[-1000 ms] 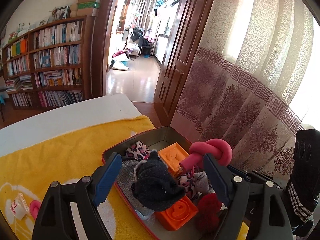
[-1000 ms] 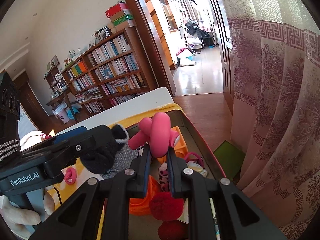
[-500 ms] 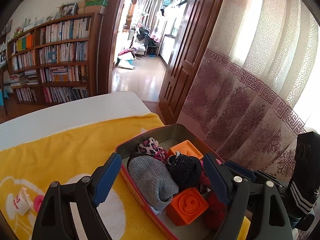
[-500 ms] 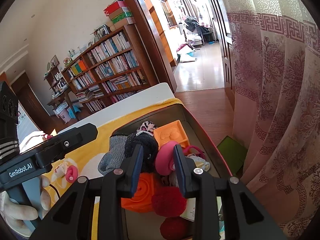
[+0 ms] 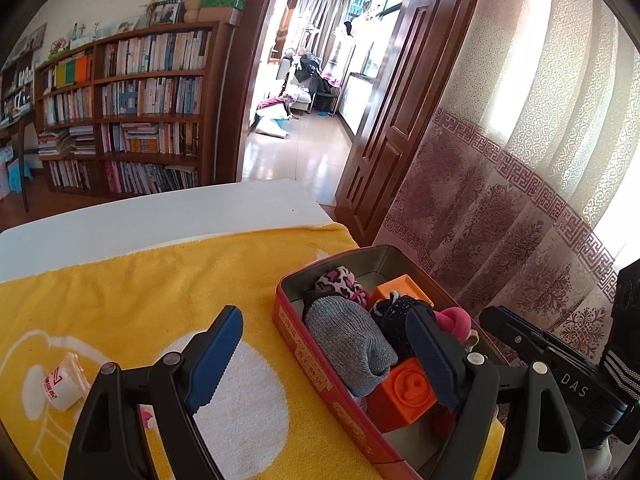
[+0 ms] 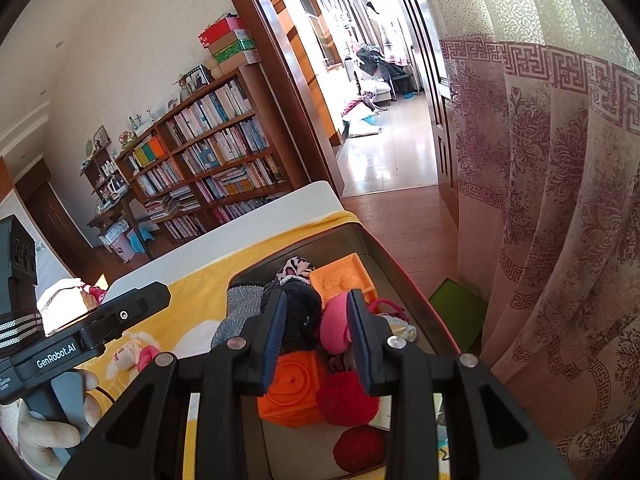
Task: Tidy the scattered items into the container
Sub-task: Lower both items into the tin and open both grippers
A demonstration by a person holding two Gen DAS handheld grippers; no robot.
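Observation:
A red tin (image 5: pixel 320 364) on a yellow towel (image 5: pixel 140 292) holds a grey sock (image 5: pixel 348 340), a black fuzzy piece (image 5: pixel 394 316), orange blocks (image 5: pixel 404 394) and a pink knotted toy (image 5: pixel 454 320). My left gripper (image 5: pixel 322 316) is open and holds nothing; it straddles the tin's near-left wall. My right gripper (image 6: pixel 317 296) hangs open over the tin (image 6: pixel 400 276). The pink toy (image 6: pixel 336 322) lies loose in the tin, against the inside of the right finger. A white packet (image 5: pixel 64 386) and a small pink piece (image 5: pixel 146 420) lie on the towel at the left.
The towel covers a white table (image 5: pixel 160 216) whose right edge runs just beyond the tin. A patterned curtain (image 5: pixel 520 200) hangs close on the right. Red pompoms (image 6: pixel 348 398) fill the tin's near end. A hand (image 6: pixel 44 432) holds the left gripper's handle.
My right gripper opened and the pink knotted toy dropped from its fingers into the tin. My left gripper shifted left, so the tin now sits further right in its view.

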